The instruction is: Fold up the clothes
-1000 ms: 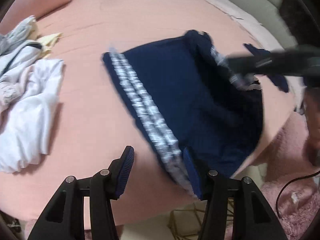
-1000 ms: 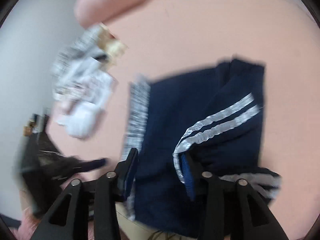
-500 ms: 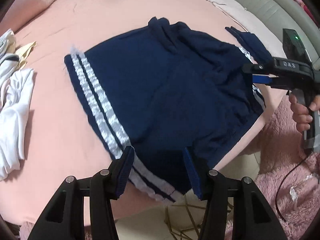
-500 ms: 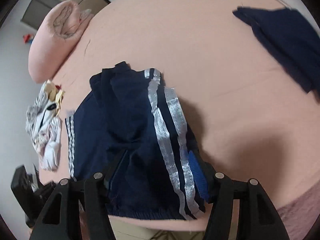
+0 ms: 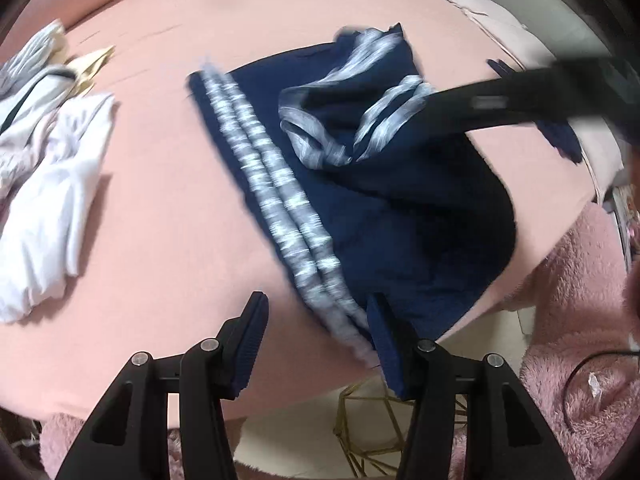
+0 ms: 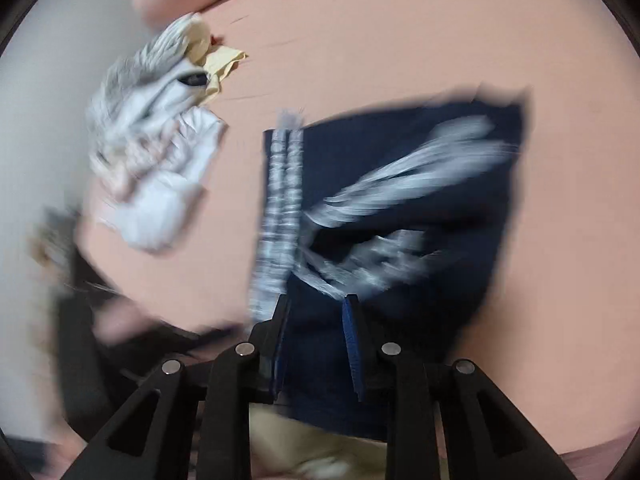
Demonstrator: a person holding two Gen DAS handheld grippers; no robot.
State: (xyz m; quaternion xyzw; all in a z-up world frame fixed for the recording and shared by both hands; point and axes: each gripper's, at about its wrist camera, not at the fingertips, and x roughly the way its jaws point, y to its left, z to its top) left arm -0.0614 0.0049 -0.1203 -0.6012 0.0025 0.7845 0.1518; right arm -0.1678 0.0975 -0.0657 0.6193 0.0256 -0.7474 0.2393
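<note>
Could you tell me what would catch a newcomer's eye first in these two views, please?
The navy shorts with pale side stripes lie mid-bed on the pink sheet, one side folded over. The right gripper has navy cloth between its fingers, while the left gripper hangs open at the stripe's near end. A heap of white clothes sits to the left.

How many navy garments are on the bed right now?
2. The striped navy shorts lie mid-bed, partly folded over. A second navy piece sits near the bed's right edge, mostly hidden behind the right gripper's blurred body. More could be out of view.
</note>
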